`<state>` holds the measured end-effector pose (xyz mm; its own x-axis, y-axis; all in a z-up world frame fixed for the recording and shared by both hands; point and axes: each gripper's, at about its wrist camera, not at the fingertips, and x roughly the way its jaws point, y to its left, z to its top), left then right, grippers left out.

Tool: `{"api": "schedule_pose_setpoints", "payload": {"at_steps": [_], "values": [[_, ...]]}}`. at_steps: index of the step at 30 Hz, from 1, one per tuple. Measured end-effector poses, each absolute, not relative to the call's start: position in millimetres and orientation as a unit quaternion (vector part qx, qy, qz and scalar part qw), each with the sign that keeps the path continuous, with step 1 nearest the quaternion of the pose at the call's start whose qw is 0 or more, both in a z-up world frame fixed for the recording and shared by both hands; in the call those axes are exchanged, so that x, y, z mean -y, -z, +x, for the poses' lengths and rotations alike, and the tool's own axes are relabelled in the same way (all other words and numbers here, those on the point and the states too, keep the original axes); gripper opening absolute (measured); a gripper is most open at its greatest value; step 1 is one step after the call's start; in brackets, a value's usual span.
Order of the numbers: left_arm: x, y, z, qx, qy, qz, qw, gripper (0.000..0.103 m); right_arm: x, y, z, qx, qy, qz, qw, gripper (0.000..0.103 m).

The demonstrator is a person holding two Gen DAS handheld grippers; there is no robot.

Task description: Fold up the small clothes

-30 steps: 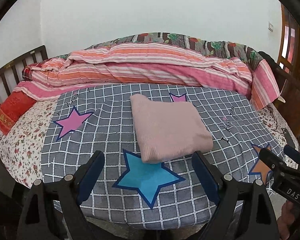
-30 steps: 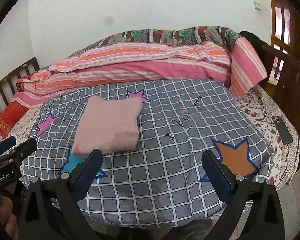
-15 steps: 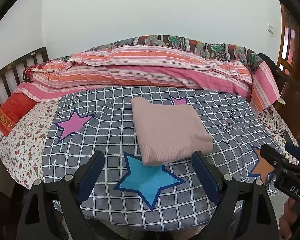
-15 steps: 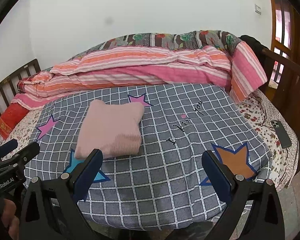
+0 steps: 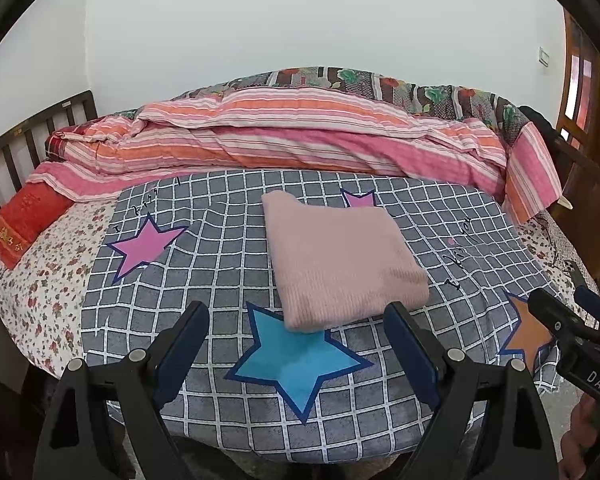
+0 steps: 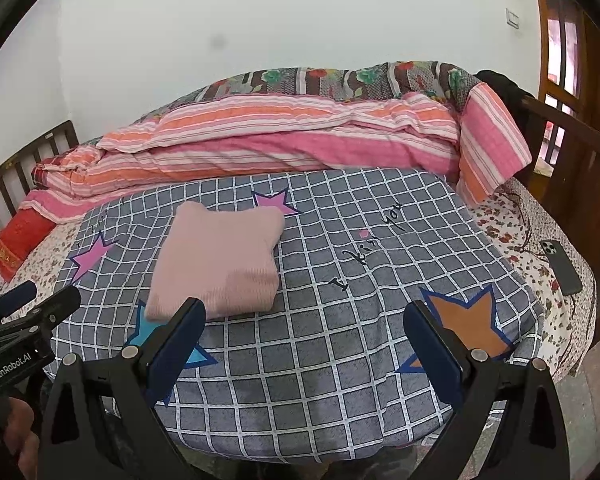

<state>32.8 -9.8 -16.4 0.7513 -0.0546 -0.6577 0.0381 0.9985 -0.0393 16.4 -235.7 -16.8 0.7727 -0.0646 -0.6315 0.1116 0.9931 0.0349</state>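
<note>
A pink knitted garment (image 5: 340,260) lies folded into a neat rectangle on the grey checked cloth (image 5: 220,240) with coloured stars that covers the bed. It also shows in the right wrist view (image 6: 220,260). My left gripper (image 5: 296,344) is open and empty, held back near the cloth's front edge, short of the garment. My right gripper (image 6: 304,340) is open and empty, to the right of the garment, near the front edge. Each gripper shows at the edge of the other's view.
A rolled pink and orange striped quilt (image 5: 300,136) lies along the back of the bed. A red pillow (image 5: 20,224) sits at the left by the wooden headboard (image 5: 20,140). A dark phone (image 6: 562,266) lies on the floral sheet at right. A wooden rail (image 6: 572,140) stands at right.
Both grippers have drawn back a little from the bed and tilted slightly upward. The folded garment has not moved. Both grippers stay open.
</note>
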Motion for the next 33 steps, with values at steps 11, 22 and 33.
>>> {"api": "schedule_pose_setpoints", "payload": {"at_steps": [11, 22, 33], "values": [[13.8, 16.3, 33.3, -0.350, 0.026, -0.011, 0.936, 0.089, 237.6, 15.4, 13.4, -0.331, 0.050, 0.034, 0.942, 0.098], [14.1, 14.5, 30.6, -0.348, 0.023, -0.009, 0.937, 0.089, 240.3, 15.2, 12.7, -0.329, 0.049, 0.042, 0.942, 0.098], [9.1, 12.7, 30.7, -0.341, 0.017, -0.013, 0.940, 0.089, 235.6, 13.0, 13.5, -0.326, 0.043, 0.036, 0.944, 0.098]]}}
